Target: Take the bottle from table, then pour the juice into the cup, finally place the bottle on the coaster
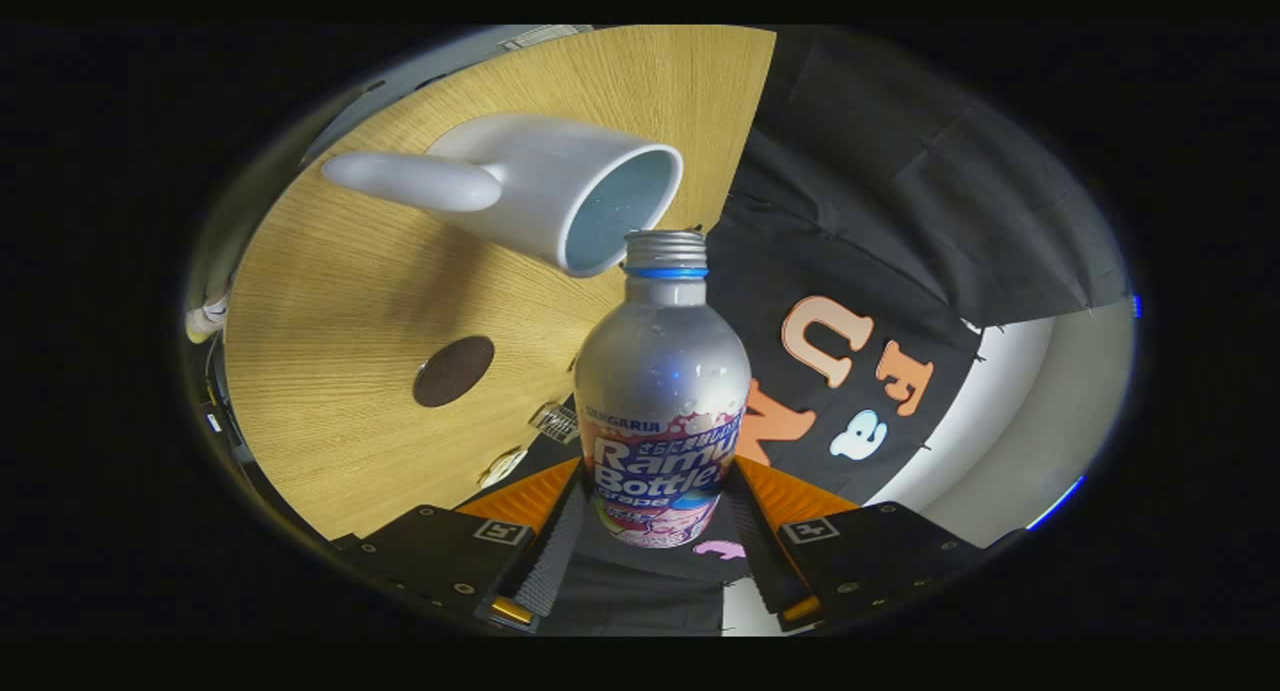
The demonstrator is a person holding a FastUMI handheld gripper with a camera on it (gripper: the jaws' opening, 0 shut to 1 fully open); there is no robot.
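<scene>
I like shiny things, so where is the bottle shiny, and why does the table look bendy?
In the gripper view, small bright glints sit on the silver shoulder of the bottle, held between the gripper fingers. The fisheye lens curves the wooden table edge. The white cup casts a soft shadow on the wood, near the dark coaster. All looks fairly sharp.

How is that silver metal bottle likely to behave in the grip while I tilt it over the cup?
The silver metal bottle looks smooth and round, so it may slip or twist between the gripper's fingers, which press its lower label. Its uncapped mouth sits by the white ceramic cup, so it may spill readily. It probably looks stiff, not squashy.
</scene>
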